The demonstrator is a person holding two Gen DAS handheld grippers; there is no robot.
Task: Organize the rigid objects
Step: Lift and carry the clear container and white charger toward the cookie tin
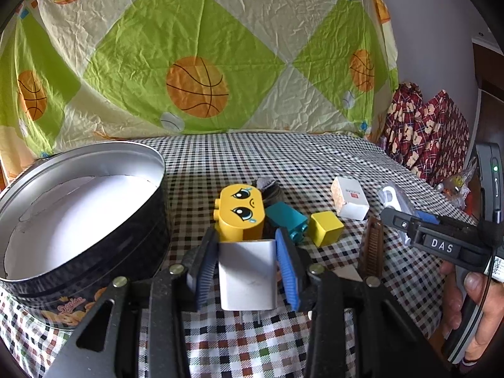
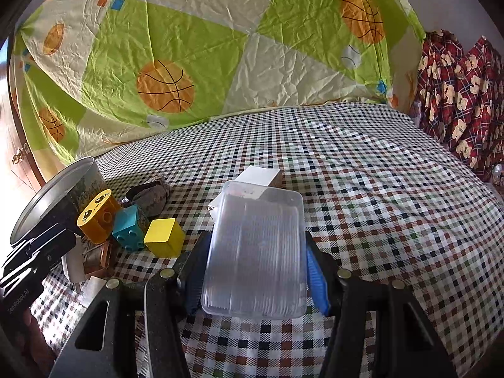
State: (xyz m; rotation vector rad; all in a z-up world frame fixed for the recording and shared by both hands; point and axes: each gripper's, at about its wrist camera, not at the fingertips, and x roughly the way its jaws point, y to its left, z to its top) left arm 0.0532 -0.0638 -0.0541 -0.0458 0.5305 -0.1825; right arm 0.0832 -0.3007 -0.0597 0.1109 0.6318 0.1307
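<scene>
The checked cloth (image 2: 378,189) covers the supporting surface; whether this is a desk or a bed cannot be told. A sheet printed with basketballs (image 1: 195,88) hangs behind it.

Landmark: the round tin (image 1: 78,220). It stands open on the cloth, at the left in the left wrist view, and its pale interior shows no contents.

Just right of the tin lies a cluster: a yellow face block (image 1: 239,211), a teal block (image 1: 285,217) touching it, and a yellow cube (image 1: 324,228) beside the teal one. A dark fabric item (image 2: 151,197) lies behind the blocks. Farther right of the tin rests a small white box (image 1: 349,197), and a brown comb (image 1: 373,249) lies nearer the camera.

The left hand-held gripper (image 1: 247,271) is partly closed, its blue pads (image 1: 288,271) pressing both sides of a white plug adapter (image 1: 247,277), prongs toward the camera, directly in front of the face block.

The right hand-held gripper (image 2: 255,271) clamps a clear plastic case (image 2: 256,252), well right of the tin.
</scene>
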